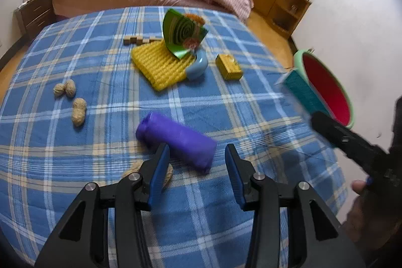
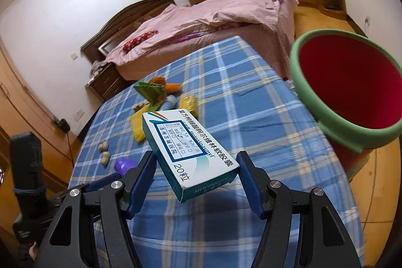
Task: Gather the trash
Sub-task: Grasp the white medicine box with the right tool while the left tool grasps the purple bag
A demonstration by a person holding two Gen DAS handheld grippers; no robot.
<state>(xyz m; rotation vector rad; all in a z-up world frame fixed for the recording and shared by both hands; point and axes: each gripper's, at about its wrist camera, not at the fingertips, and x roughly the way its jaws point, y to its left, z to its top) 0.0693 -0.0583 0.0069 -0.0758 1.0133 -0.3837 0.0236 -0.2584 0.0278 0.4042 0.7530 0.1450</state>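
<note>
Right wrist view: right gripper [image 2: 196, 175] clamps a teal-and-white medicine box [image 2: 186, 150] at frame centre, red bin [image 2: 351, 102] at right. Left gripper [image 1: 196, 167] gapes empty above a purple roll [image 1: 176, 140].

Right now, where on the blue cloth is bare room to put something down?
Free: the near strip in front of the purple roll, and the left side beyond the peanuts. Also the right edge between the yellow box and the bin. Crowded: the middle, around the yellow mat, green carton and blocks.
</note>
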